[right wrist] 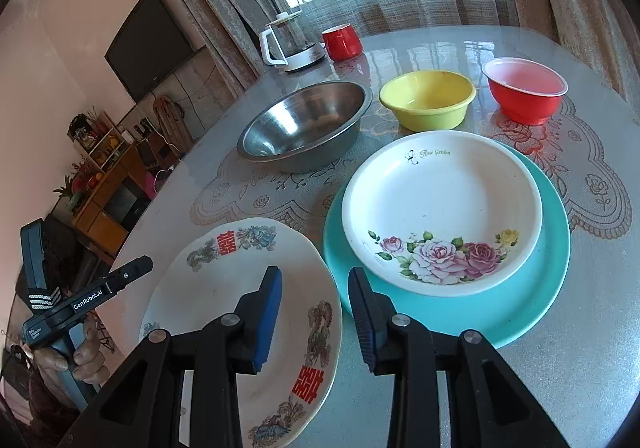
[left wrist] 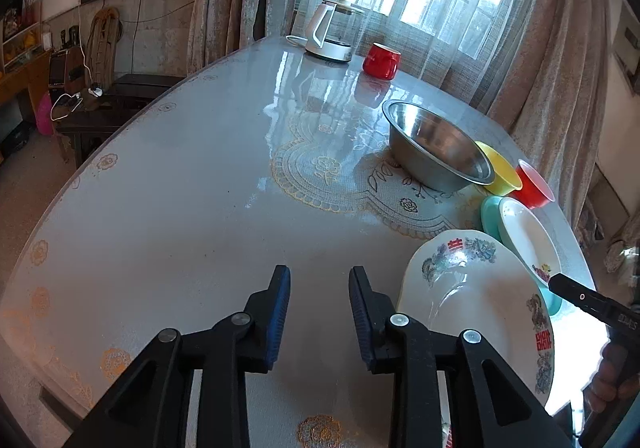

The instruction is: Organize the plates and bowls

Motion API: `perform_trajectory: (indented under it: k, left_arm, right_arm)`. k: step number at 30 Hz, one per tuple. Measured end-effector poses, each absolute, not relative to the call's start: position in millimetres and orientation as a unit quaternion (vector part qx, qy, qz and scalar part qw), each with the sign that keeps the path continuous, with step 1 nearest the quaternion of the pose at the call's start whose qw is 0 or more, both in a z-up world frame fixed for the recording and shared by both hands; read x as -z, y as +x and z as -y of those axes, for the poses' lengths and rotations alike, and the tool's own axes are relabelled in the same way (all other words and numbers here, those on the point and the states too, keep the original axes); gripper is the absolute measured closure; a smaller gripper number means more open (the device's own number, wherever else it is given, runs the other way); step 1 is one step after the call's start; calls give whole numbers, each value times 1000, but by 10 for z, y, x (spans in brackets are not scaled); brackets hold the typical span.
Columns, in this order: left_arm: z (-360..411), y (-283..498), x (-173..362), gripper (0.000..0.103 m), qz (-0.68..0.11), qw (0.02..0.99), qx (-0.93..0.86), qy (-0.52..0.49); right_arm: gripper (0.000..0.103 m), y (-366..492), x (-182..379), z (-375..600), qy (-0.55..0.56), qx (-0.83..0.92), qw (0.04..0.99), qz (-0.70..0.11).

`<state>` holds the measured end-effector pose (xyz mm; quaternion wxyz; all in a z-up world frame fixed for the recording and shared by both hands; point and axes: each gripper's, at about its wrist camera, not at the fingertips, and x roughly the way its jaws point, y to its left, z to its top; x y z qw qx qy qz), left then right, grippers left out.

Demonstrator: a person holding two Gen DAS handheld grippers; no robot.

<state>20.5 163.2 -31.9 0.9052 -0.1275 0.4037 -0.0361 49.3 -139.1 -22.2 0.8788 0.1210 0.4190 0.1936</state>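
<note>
The left gripper stands partly open with nothing between its fingers, only bare tablecloth below. The dragon-and-phoenix plate lies just right of the right finger, apart from its pad; whether the finger's arm overlaps the plate's rim lower down is hard to judge from this view.

The right gripper is likewise partly open and empty. Its left finger hangs over the dragon-and-phoenix plate, while the right finger sits over the gap beside the teal plate; neither pad presses on a rim.

The dragon-and-phoenix plate rests flat at the near edge of the round table, its red double-happiness characters at the far-left and near-right rims. Just right of it, the rose-patterned plate is stacked in the teal plate, roses toward the near side.

Beyond them stand three bowls in a row, left to right: steel bowl, yellow bowl, red bowl, all upright. Far off stand a red cup and a white kettle.
</note>
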Motion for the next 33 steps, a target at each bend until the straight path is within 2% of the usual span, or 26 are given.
perform_trajectory:
  k: [18,24,33]
  left_arm:
    - [-1577,114,402,71,-397,901,97,-144]
    - [-1636,79,382,67,-385,900,116,-169]
    - [-1396,68,480,68,-401,896,152,-117]
  right_arm:
    - [68,367,506,1580,183,-210,843,-460]
    - [68,382,571,1463,177,-232,833,-470]
    - [71,362,626,1302,145,-250,830,-477]
